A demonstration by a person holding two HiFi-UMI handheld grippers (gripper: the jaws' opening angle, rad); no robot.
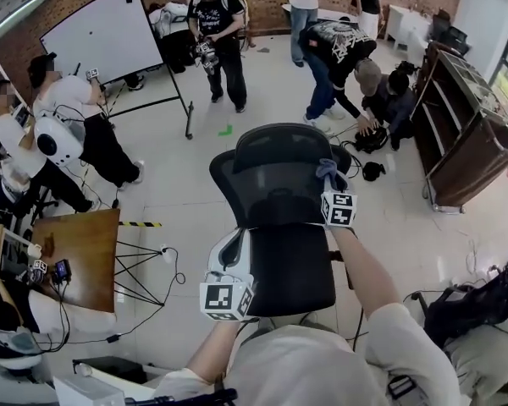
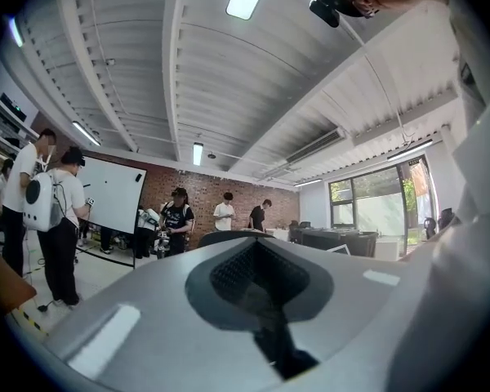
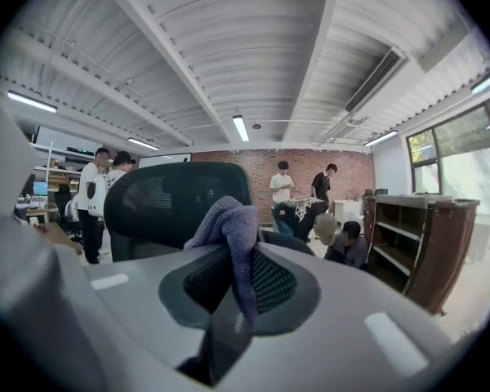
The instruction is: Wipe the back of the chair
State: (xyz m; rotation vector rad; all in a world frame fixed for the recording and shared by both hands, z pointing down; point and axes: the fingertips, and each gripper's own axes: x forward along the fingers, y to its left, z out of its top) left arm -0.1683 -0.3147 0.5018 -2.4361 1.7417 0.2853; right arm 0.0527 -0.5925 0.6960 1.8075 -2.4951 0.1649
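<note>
A black office chair with a mesh back (image 1: 271,172) and a padded seat (image 1: 292,269) stands in the middle of the head view. My right gripper (image 1: 332,186) is at the right edge of the chair's back, shut on a purple-blue cloth (image 1: 328,173). In the right gripper view the cloth (image 3: 229,219) sticks up from the shut jaws, with the mesh back (image 3: 163,202) just behind it. My left gripper (image 1: 230,245) hovers by the seat's left side with its jaws together and nothing in them. In the left gripper view the chair's top edge (image 2: 229,235) shows past the jaws.
A wooden table (image 1: 80,256) with a tripod and cables stands at the left. A whiteboard (image 1: 110,32) is at the back left, and a dark wooden shelf unit (image 1: 466,125) at the right. Several people stand or crouch behind the chair. A black bag (image 1: 483,303) lies at the lower right.
</note>
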